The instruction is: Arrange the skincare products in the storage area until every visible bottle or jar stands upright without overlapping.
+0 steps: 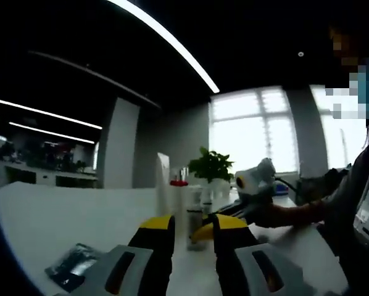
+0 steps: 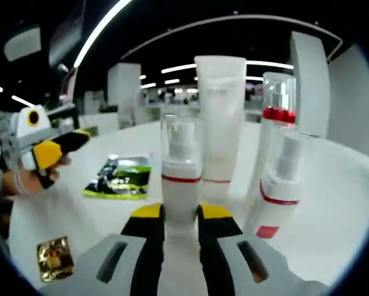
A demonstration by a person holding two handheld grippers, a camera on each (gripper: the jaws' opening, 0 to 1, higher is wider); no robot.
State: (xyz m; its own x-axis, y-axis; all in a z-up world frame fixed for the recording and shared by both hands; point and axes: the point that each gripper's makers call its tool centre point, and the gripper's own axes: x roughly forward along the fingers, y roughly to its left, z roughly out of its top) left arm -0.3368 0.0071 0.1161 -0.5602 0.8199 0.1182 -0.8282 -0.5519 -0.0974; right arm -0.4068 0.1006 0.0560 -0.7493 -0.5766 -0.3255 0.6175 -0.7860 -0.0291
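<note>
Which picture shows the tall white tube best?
The right gripper view: the tall white tube stands upright, big and close, just behind the pump bottle between the right gripper jaws. The left gripper view shows the bottles far off and dim, so the tube can't be picked out.

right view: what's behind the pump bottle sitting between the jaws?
Directly behind the pump bottle stands a tall frosted tube, upright on the white table. The bottle covers the tube's lower left edge, so whether the two touch cannot be told.

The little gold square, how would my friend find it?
Start on the white table, at the standing clear pump bottle between the right gripper jaws. Look past the green-and-black sachet toward the near edge. The shiny gold foil square packet lies flat there alone.
</note>
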